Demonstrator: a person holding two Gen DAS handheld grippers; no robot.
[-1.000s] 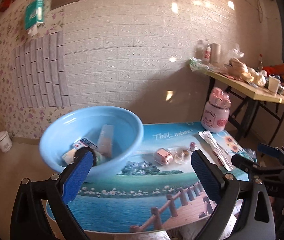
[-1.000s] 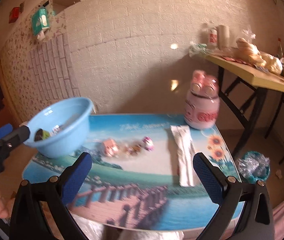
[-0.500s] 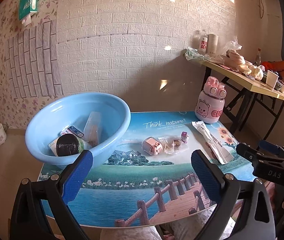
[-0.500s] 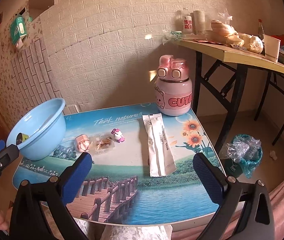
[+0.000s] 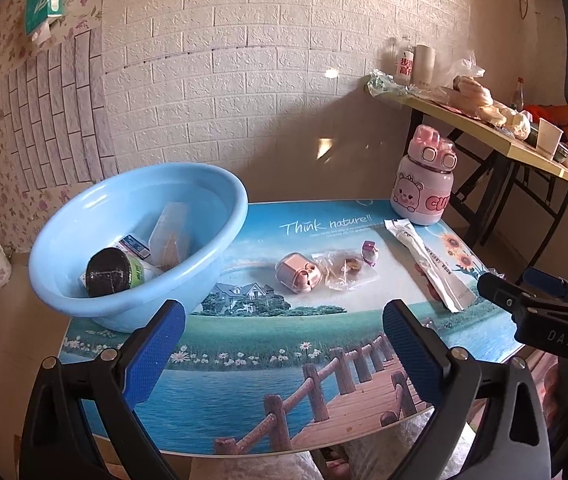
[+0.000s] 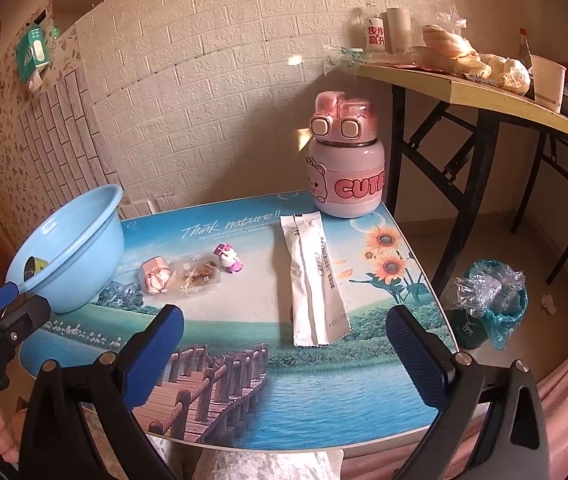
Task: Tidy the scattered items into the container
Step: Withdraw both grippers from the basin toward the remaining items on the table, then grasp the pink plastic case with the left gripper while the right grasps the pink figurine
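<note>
Both claws, left gripper [image 5: 282,346] & right gripper [image 6: 284,350], gape wide, holding nothing. White sachet [image 6: 313,276] lies at 12 o'clock of the right one; blue basin [image 5: 132,240] sits at 10 o'clock of the left.

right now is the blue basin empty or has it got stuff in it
Not empty. The blue basin holds a dark-lidded jar lying tipped on its side, a small box and a clear packet leaning against the wall.
</note>
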